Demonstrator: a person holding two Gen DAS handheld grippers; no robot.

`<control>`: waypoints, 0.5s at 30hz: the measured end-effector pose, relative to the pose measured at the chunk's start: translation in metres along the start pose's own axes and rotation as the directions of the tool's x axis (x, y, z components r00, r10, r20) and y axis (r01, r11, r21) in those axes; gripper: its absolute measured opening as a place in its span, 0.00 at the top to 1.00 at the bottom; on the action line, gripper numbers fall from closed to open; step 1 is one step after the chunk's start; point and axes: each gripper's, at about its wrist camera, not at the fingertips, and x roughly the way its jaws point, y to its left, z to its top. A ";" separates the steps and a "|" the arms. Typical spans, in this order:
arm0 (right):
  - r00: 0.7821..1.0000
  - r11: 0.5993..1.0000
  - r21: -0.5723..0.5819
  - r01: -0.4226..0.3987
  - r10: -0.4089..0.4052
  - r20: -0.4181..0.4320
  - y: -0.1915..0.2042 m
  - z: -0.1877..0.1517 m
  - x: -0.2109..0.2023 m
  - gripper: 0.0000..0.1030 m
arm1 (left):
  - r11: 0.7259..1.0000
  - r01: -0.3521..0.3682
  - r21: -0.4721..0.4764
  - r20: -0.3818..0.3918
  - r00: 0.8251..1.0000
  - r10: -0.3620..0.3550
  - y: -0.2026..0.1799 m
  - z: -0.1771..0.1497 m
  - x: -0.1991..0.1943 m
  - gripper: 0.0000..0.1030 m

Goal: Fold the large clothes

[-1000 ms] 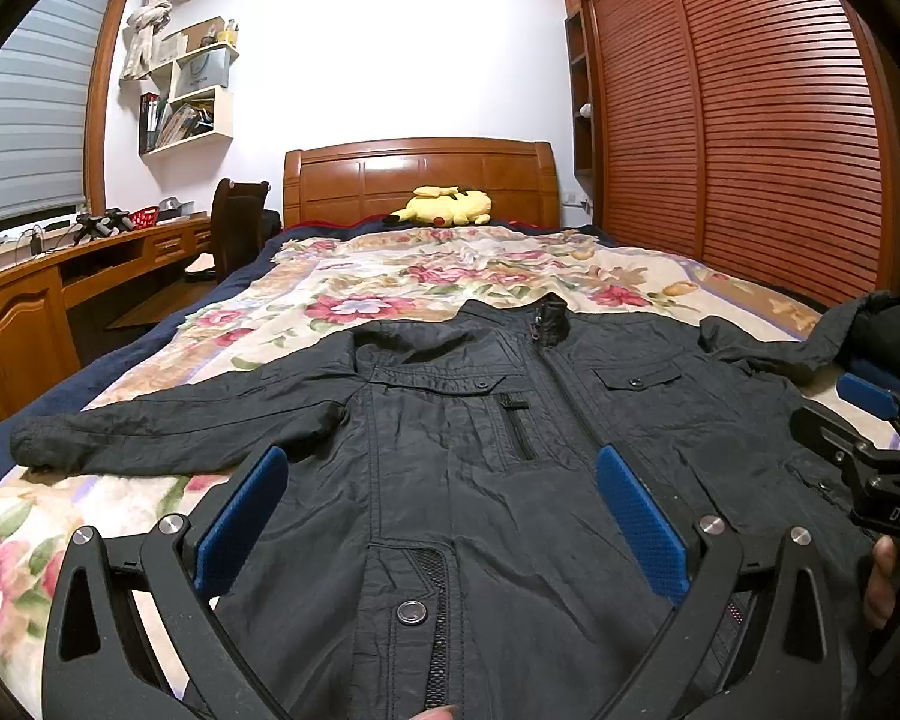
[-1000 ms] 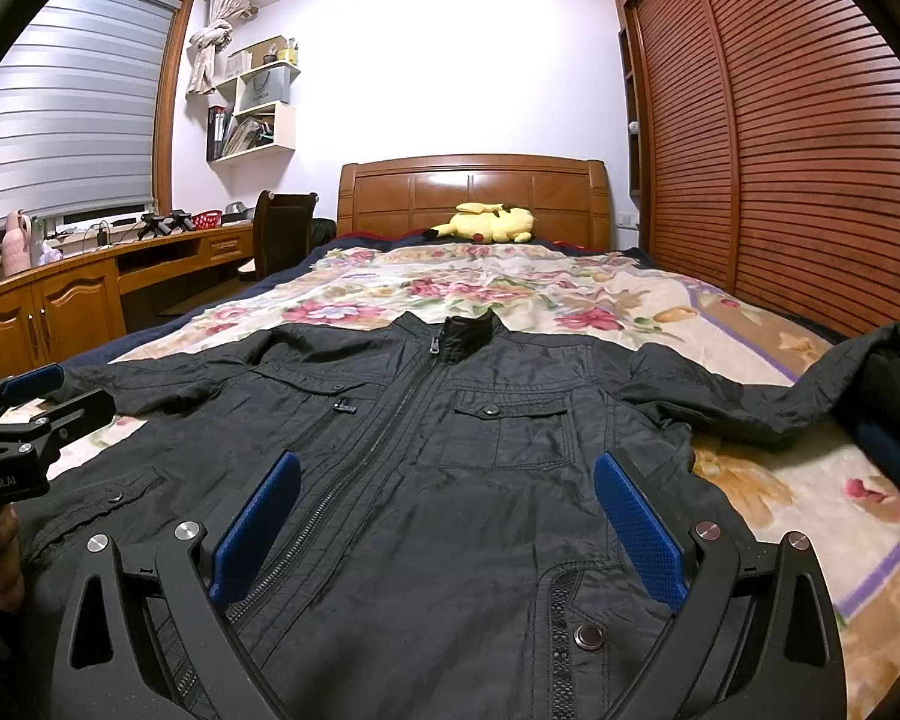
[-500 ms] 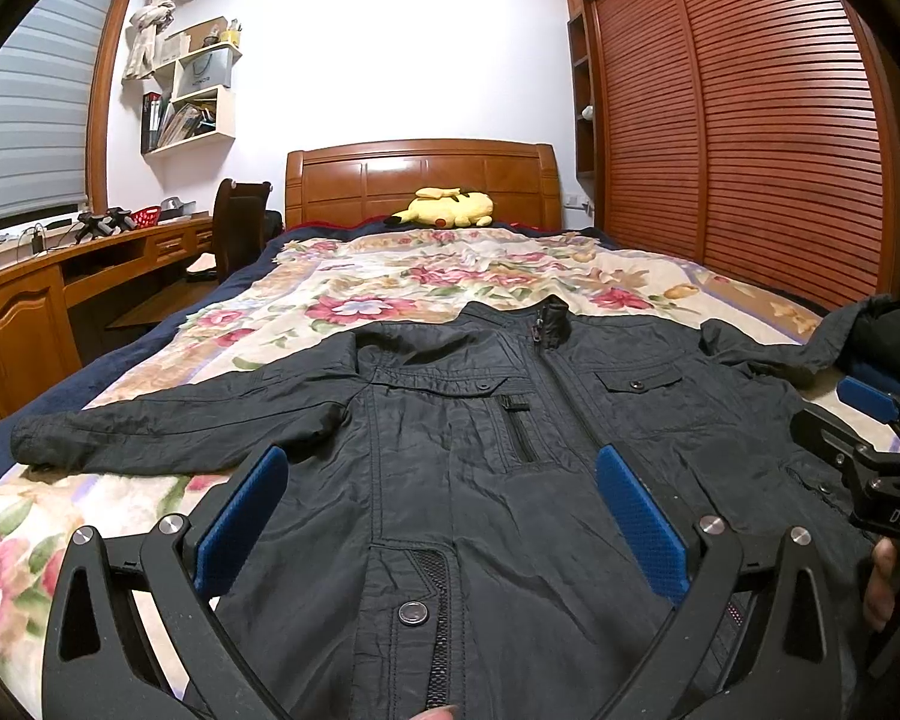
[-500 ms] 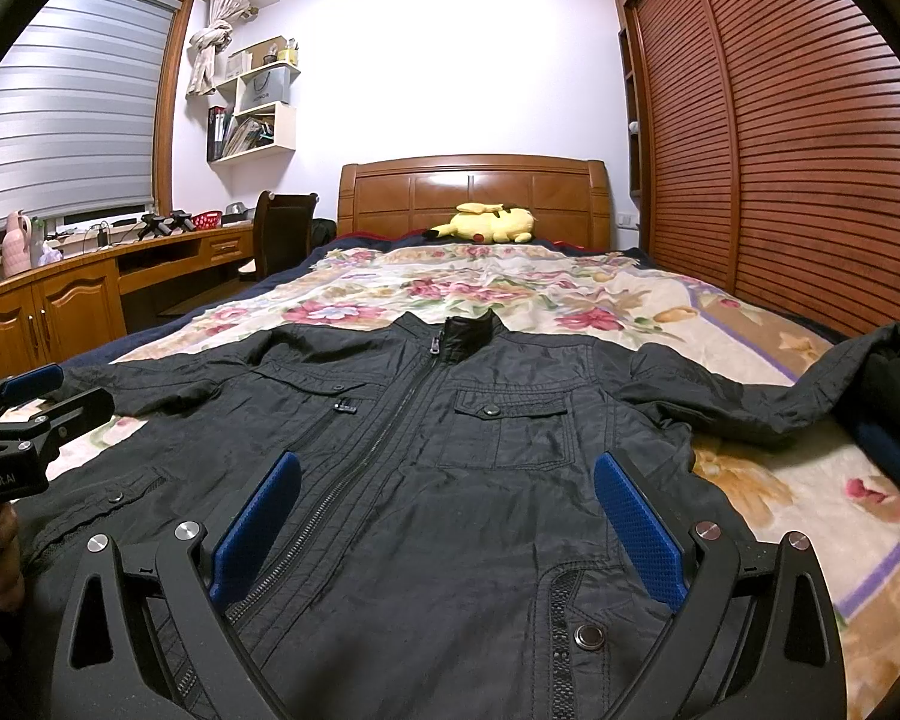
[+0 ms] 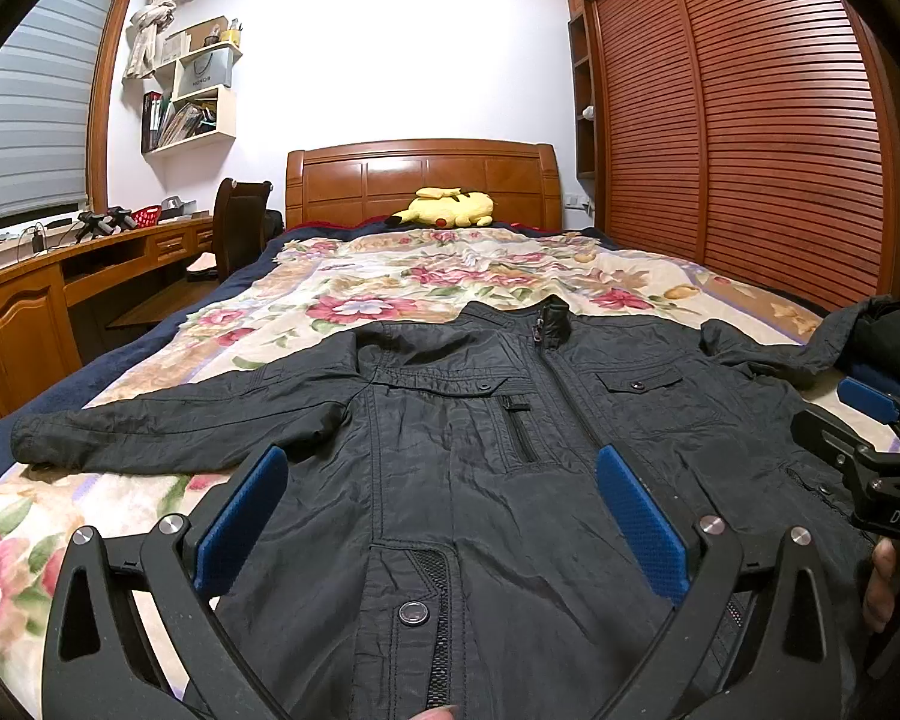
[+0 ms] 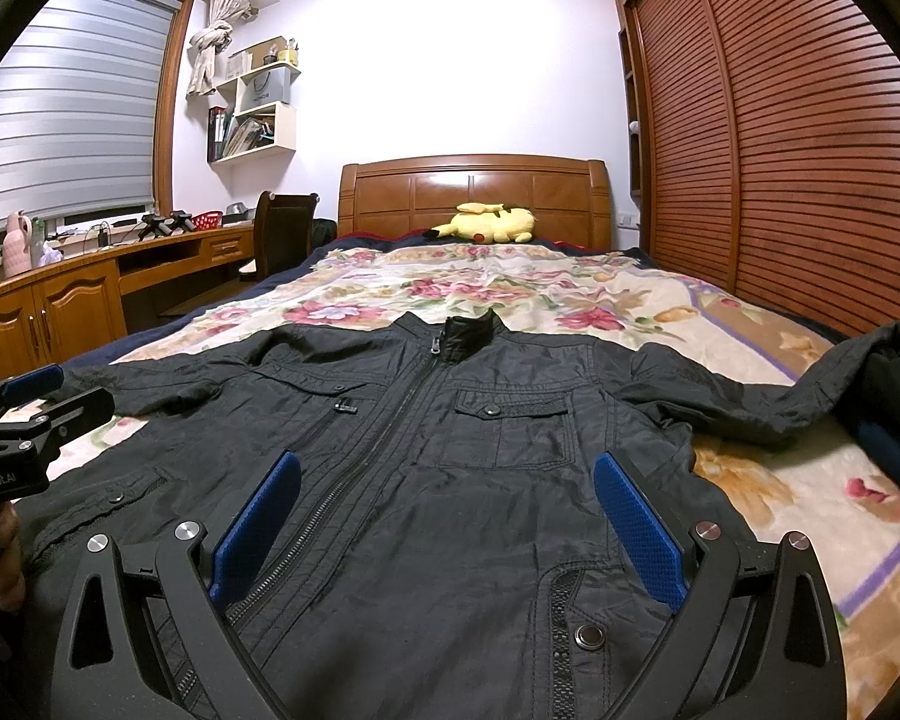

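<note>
Jacket [image 5: 450,480]: black, thin and crinkled, zipped up the front, lying face up and flat on the bed [image 5: 390,276].
Details: stand-up collar [image 5: 549,324], flap pockets with snaps on both chest panels, a short vertical zip pocket beside the main zip, snap button and mesh strip near the hem at the lower centre of both views.
Place: fills the lower half of both views, on the floral bedspread [image 6: 510,288], well apart from the yellow plush [image 5: 447,210] at the headboard [image 5: 420,174].
Long axis: runs from the hem at the bottom edge of the frame up to the collar, which points toward the headboard.
Sleeves: one stretches sideways to the left edge of the left wrist view, cuff near the bed's edge; the other runs to the right edge of both views and rises off the bedspread, its end out of sight.
Left gripper [image 5: 444,516]: blue pads spread wide apart, nothing between them, poised over the lower left panel of the jacket; also seen at the left edge of the right wrist view [image 6: 27,402].
Right gripper [image 6: 447,522]: pads equally wide apart, holding nothing, over the lower right panel; seen at the right edge of the left wrist view [image 5: 864,420], with fingers of a hand [image 5: 882,582] on its handle.
</note>
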 end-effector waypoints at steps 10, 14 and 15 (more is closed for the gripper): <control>1.000 1.000 -0.003 -0.002 0.002 -0.003 -0.001 0.001 0.001 0.04 | 1.000 0.001 -0.002 -0.002 1.000 -0.001 0.000 0.000 0.000 0.00; 1.000 1.000 -0.011 -0.018 0.018 -0.014 0.004 0.003 0.003 0.04 | 1.000 -0.013 -0.006 -0.017 1.000 0.013 0.005 0.000 0.000 0.00; 0.999 0.999 -0.014 -0.032 0.031 -0.019 0.009 0.005 0.004 0.04 | 1.000 -0.014 -0.007 -0.021 1.000 0.014 0.006 0.001 -0.001 0.00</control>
